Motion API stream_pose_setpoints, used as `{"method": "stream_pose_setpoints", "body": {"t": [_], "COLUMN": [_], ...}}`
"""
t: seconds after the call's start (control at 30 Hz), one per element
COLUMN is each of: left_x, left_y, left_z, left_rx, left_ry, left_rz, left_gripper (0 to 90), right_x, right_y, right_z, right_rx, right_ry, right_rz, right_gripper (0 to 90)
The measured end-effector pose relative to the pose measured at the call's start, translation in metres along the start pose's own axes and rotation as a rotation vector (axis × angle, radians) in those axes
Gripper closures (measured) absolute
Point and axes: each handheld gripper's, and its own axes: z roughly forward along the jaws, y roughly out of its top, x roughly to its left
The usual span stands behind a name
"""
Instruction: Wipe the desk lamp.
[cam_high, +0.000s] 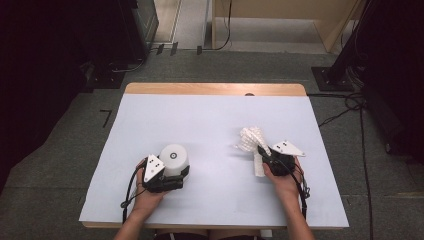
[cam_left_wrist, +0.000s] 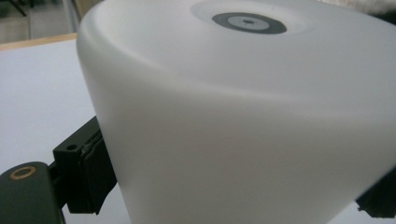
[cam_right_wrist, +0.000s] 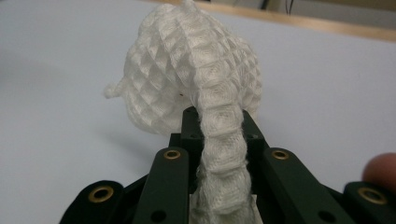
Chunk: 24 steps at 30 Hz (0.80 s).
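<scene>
Tongs (cam_high: 176, 176) on the left are gripping a white cup (cam_high: 173, 159) that is standing upside down on the table (cam_high: 210, 125), toward its near left part. In the left gripper view the cup (cam_left_wrist: 243, 121) is sitting between the two jaws, one pressing against its left wall and the other showing at its lower right edge; a dark ring is marking the middle of its upturned base. The left hand (cam_high: 147, 197) is coming in from the bottom edge, holding the tool behind the cup.

Farther right, well apart from the cup, a white foam net (cam_high: 251, 140) is lying on the table just ahead of the right tongs (cam_high: 262, 152). In the right gripper view the net (cam_right_wrist: 191, 84) is bunching into a rounded mass beyond the jaws, while a strip of it is running back between them; the jaws are pinching that strip. The right hand (cam_high: 285, 180) is holding the tool from behind.
</scene>
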Motion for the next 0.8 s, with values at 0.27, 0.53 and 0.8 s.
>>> {"method": "stream_pose_setpoints", "body": {"t": [0.27,0.53,0.8], "left_x": [-0.019,-0.051,-0.066], "left_y": [0.013,0.019,0.021], "left_z": [0.018,0.028,0.027], "left_rx": [0.021,0.038,0.047], "left_ry": [-0.050,-0.021,0.033], "left_rz": [0.031,0.140,0.212], "left_gripper": [7.2,7.5,7.8], "right_x": [0.040,0.094,0.142], "right_y": [0.040,0.073,0.067], "right_z": [-0.023,-0.039,-0.028], "right_rx": [-0.136,-0.131,0.028], "right_ry": [0.133,0.266,0.356], "right_rz": [-0.012,-0.074,-0.067], "right_gripper": [78.2,77.6,77.3]}}
